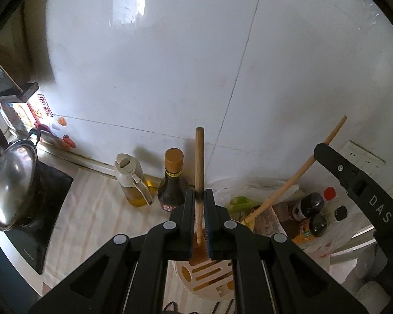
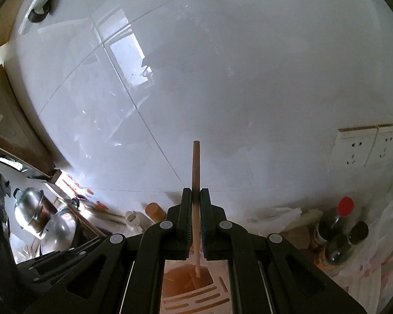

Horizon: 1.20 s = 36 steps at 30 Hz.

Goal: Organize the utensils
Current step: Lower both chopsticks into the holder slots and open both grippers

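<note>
My left gripper (image 1: 199,196) is shut on the handle of a wooden spatula (image 1: 199,157), held upright, its flat brown blade just above a round white utensil holder (image 1: 209,280) with slots in its top. My right gripper (image 2: 195,196) is shut on a thinner wooden-handled utensil (image 2: 196,167), also upright, its lower end reaching into the orange opening of the same holder (image 2: 194,295). The right gripper's body (image 1: 361,191) and its long handle (image 1: 301,167) show at the right of the left wrist view.
An oil bottle (image 1: 133,180) and a dark sauce bottle (image 1: 171,183) stand by the white tiled wall. A steel pot with lid (image 1: 11,185) sits on the stove at left. Plastic bags, greens and several condiment bottles (image 1: 314,209) crowd the right. Wall sockets (image 2: 359,149) are at right.
</note>
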{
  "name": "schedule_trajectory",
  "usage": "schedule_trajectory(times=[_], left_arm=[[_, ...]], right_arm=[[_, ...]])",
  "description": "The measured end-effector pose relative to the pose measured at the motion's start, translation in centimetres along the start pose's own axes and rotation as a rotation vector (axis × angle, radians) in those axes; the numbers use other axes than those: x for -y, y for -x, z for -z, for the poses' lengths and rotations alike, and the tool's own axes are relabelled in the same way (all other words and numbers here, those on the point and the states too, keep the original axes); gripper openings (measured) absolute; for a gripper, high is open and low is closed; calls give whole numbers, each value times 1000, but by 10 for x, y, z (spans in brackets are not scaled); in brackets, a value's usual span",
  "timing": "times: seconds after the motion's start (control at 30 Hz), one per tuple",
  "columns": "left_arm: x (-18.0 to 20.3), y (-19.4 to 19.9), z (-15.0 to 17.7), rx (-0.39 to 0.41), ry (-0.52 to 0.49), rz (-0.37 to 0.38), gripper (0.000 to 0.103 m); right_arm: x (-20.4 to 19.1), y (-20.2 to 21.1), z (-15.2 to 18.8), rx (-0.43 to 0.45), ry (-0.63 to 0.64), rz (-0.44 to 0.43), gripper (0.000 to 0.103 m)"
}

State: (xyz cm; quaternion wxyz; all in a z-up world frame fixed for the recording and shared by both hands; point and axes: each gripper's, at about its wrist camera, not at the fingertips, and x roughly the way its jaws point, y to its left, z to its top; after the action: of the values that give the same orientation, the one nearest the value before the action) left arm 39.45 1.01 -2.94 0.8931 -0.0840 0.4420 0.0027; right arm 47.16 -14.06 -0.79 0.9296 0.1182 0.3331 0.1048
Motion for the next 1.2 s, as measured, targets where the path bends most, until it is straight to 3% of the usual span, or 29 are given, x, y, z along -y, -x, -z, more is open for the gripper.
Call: schedule_trajectory(times=[0.43, 0.73, 0.8, 0.87, 0.9, 0.97, 1.03, 1.1, 1.17, 1.2], left_arm=[[-5, -22, 1, -37, -15, -31, 4], [-13, -25, 5, -61, 5, 7, 8], [-13, -19, 5, -52, 8, 20, 9], [-13, -13, 5, -43, 5, 20, 21], [-14, -8, 5, -31, 6, 15, 28], [-18, 0, 4, -11, 17, 7, 73], [-24, 12, 6, 30, 28, -7, 83], [-29, 19, 10, 51, 28, -25, 85], [-34, 25, 17, 73, 28, -25, 103], [-36, 28, 21, 89, 24, -26, 103]], right_arm=[[-9, -37, 24, -42, 55, -36, 6], [-8, -46, 39, -106, 80, -64, 7], [-8, -45, 42, -124, 86, -68, 15], [-5, -41, 43, -125, 79, -66, 42], [-2, -38, 43, -122, 69, -67, 44], [4, -29, 43, -118, 48, -58, 45], [10, -21, 45, -110, 35, -46, 49], [16, -10, 48, -101, 33, -13, 56], [21, 1, 54, -96, 35, 21, 71], [24, 8, 58, -89, 30, 32, 75]])
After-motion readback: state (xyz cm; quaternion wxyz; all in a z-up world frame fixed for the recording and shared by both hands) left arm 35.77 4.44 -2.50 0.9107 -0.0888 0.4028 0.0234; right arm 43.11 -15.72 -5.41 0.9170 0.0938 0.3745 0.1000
